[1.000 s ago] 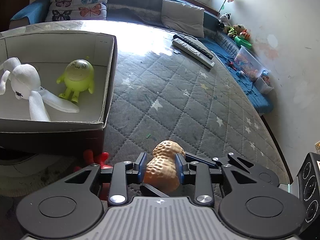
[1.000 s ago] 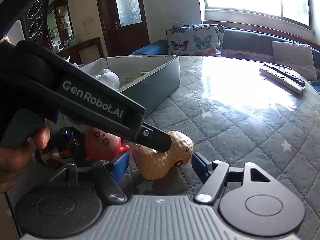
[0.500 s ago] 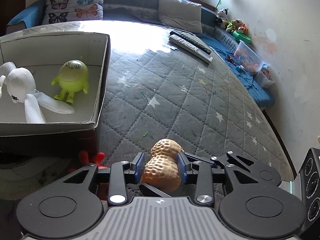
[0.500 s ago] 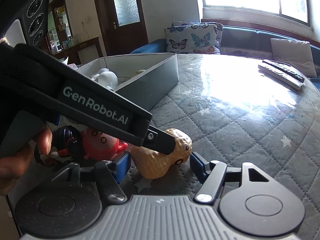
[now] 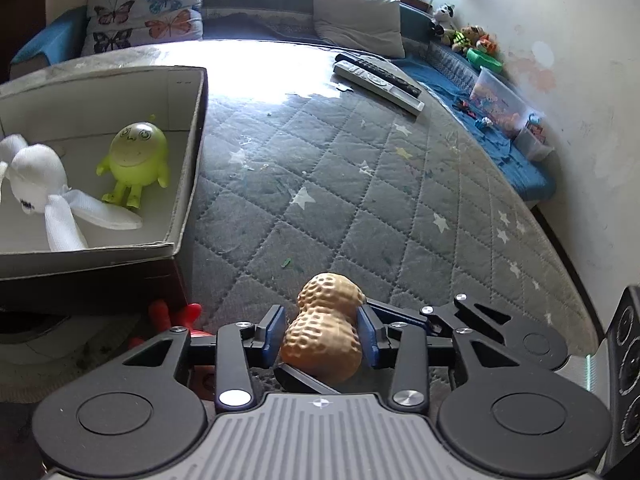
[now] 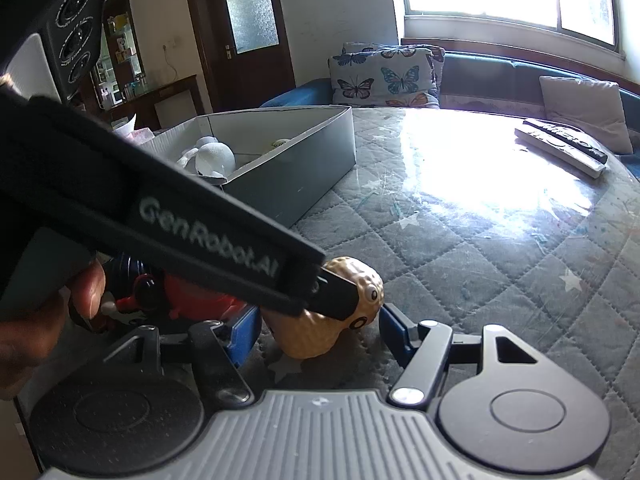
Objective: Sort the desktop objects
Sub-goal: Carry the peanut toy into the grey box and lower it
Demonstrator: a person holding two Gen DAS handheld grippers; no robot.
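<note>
- The left gripper (image 5: 321, 332) has its jaws clamped on a tan peanut toy (image 5: 325, 330), one blue pad pressed to each side of its waist.
- From the right wrist view, the same peanut toy (image 6: 336, 320) shows two small eyes on its upper lobe, and its lower end sits at or just above the quilted grey desk (image 6: 460, 240); I cannot tell whether it touches.
- The right gripper (image 6: 320, 332) has its jaws spread wide, one blue pad on each side of the peanut and neither touching it.
- The left gripper's black body crosses the right wrist view from the upper left, with a hand (image 6: 44, 320) wrapped round its handle.
- A red toy (image 6: 192, 300) lies just left of the peanut, with a dark round toy (image 6: 128, 272) beside it, partly hidden.
- An open cardboard box (image 5: 188, 184) stands on the desk to the left; inside it lie a white plush rabbit (image 5: 40, 188) and a lime-green figure (image 5: 136, 160), side by side.
- Two remote controls (image 5: 376, 80) lie together at the far side of the desk, well apart from the box.
- A butterfly-print cushion (image 5: 140, 8) rests on the blue sofa beyond.
</note>
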